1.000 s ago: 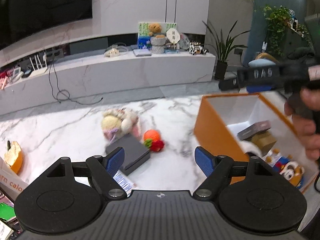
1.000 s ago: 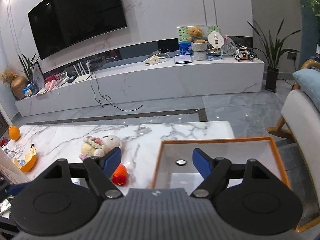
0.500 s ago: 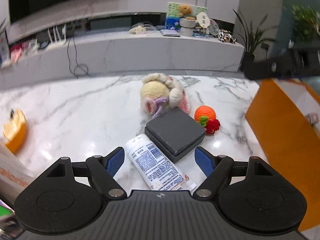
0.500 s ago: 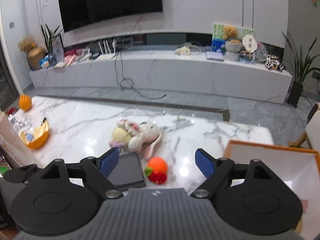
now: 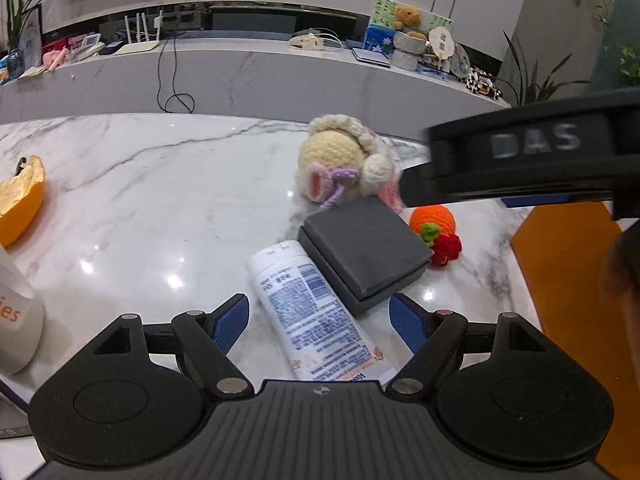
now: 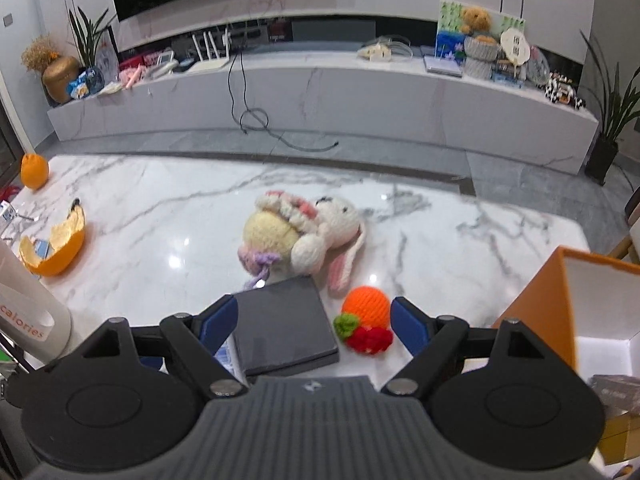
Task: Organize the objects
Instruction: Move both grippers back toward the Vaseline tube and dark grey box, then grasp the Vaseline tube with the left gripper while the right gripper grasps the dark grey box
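A white labelled bottle (image 5: pixel 308 308) lies on the marble table between the fingers of my open left gripper (image 5: pixel 320 322). A flat dark grey box (image 5: pixel 364 254) lies beside it; it also shows in the right wrist view (image 6: pixel 284 330). A crocheted carrot (image 6: pixel 366 318) and a plush bunny (image 6: pixel 304 234) lie just beyond the box. My right gripper (image 6: pixel 314 322) is open and empty, above the grey box and carrot. Its body crosses the left wrist view (image 5: pixel 520 164). The orange box (image 6: pixel 560 312) stands at the right.
An orange peel half (image 6: pixel 56 248) and a whole orange (image 6: pixel 35 166) lie at the table's left. A white container with orange lettering (image 6: pixel 28 320) stands at the near left. A long TV bench (image 6: pixel 320 92) runs behind the table.
Both grippers have swung left from the orange box toward the loose objects. The left has come down around the bottle. The right has come closer to the grey box and carrot.
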